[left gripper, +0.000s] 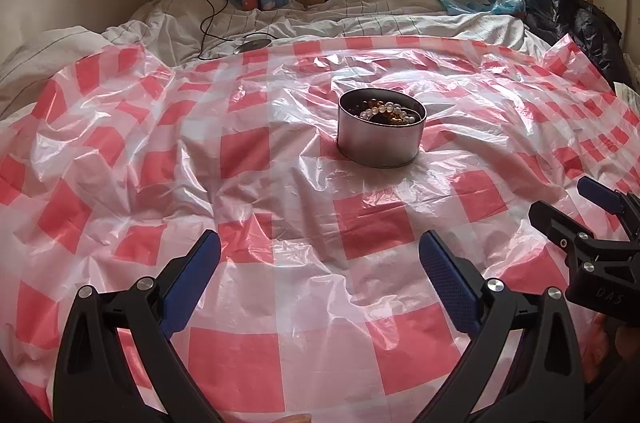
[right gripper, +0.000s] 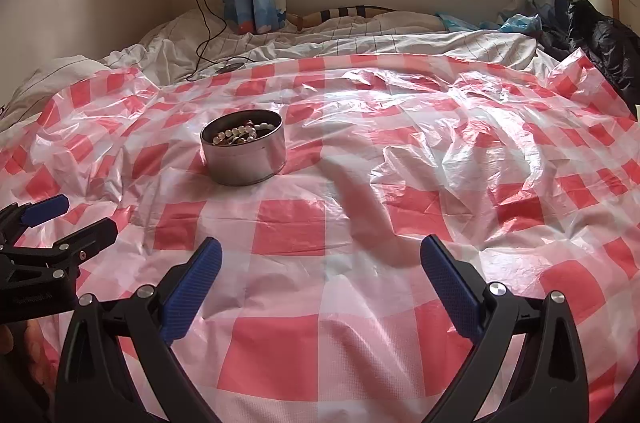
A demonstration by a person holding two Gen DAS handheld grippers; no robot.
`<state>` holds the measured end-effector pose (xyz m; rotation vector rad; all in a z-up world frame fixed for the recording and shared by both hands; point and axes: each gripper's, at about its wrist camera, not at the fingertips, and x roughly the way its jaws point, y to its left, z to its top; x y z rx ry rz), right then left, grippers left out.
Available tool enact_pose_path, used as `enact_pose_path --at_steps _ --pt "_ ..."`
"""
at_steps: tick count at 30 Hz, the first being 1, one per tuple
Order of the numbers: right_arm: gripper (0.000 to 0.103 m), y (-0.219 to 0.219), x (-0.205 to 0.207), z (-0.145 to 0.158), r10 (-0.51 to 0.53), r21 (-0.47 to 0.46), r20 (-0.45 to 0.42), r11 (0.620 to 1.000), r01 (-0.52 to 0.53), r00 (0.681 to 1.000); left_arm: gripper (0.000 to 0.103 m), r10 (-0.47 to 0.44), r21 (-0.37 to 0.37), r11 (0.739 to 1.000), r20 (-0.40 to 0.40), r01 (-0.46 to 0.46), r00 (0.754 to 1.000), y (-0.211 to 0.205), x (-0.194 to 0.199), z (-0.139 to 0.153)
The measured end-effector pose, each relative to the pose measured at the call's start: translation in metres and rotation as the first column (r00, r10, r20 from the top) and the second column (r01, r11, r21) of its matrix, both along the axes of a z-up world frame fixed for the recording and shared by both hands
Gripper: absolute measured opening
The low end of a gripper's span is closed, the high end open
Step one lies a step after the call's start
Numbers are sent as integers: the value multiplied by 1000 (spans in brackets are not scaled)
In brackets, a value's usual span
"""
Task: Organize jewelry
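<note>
Two grippers are hovering near a round silver metal tin [left gripper: 380, 131], which is sitting on a crinkled red-and-white checked plastic sheet [left gripper: 248, 343] spread over a bed. Several beaded bracelets [left gripper: 386, 111], pearl-white and amber, are lying heaped inside the tin. On the near side of the tin, the left gripper [left gripper: 320, 275] is holding its blue-padded fingers [left gripper: 192, 283] spread wide and released, gripping nothing. Beside it, also short of the tin, the right gripper [right gripper: 320, 279] is likewise keeping its fingers [right gripper: 452, 295] parted and empty. Beyond the tin, a rumpled white duvet [left gripper: 168, 23] is lying under a window.
</note>
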<state>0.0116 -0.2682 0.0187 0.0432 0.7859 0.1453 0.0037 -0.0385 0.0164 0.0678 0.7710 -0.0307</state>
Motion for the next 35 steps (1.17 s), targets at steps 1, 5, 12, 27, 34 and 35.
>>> enact_pose_path --at_steps 1,5,12,27,34,35 --pt "95 0 0 0 1 0 -1 1000 -1 1000 95 0 2 1000 0 0 1000 0 0 0" --pt "95 1 0 0 2 -2 -2 1000 -2 1000 95 0 1 1000 0 0 1000 0 0 -1" --pt "95 3 -1 -1 5 -4 -4 1000 -5 1000 95 14 33 999 -12 -13 1000 0 1 -3" --pt "95 -9 -3 -2 -69 4 88 998 69 994 95 37 -21 999 -122 -40 992 5 15 -26" --pt "95 -8 -6 -11 -101 -26 117 994 104 988 95 57 -69 995 -210 -73 976 16 22 -34" --pt "95 -9 -7 -12 -106 -29 123 993 110 987 95 57 -73 995 -209 -74 976 16 22 -34"
